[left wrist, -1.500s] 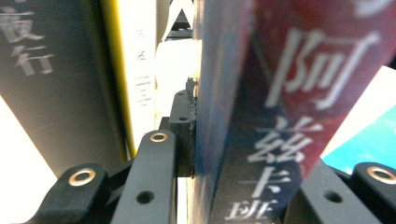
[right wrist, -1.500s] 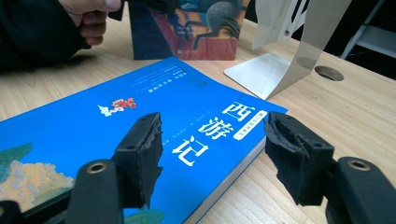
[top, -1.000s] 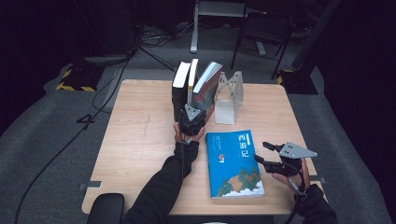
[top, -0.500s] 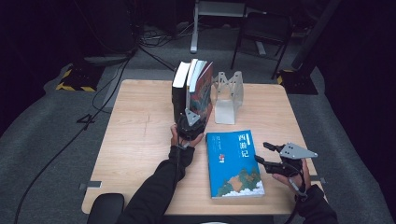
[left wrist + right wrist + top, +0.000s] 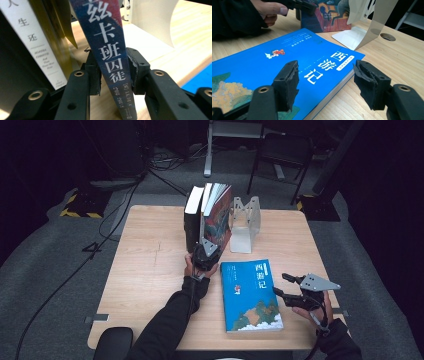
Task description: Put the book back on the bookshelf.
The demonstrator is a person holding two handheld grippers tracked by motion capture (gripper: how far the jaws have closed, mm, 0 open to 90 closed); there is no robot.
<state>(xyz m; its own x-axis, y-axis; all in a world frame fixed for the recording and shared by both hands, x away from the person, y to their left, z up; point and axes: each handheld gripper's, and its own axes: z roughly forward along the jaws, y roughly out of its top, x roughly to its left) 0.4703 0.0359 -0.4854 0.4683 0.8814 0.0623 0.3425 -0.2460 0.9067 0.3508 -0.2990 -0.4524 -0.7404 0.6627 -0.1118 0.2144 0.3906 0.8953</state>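
The wooden tabletop point(image 5: 150, 270) carries a row of upright books at its far middle, with a metal bookend point(image 5: 245, 222) just to their right, apparently there to stop the row from toppling once it is pushed against it. A blue book point(image 5: 250, 295) lies flat and face up near the front right edge, probably waiting its turn to be stood in the row.

The dark-spined book point(image 5: 110, 50) at the right end of the row stands on its lower edge and tilts slightly. The left hand-held gripper point(image 5: 205, 256) straddles its spine low down, a pad on each cover. Its jaws have just been closing a little, with the spine between them, and they appear to pinch it. Such a low grip probably lets the person steer the book's foot while the neighbouring white-spined book point(image 5: 32, 42) props it from the side.

The right hand-held gripper point(image 5: 292, 287) rests at the front right corner with its jaws held apart and nothing between them. They point at the long edge of the blue book, seemingly poised to pick it up next.
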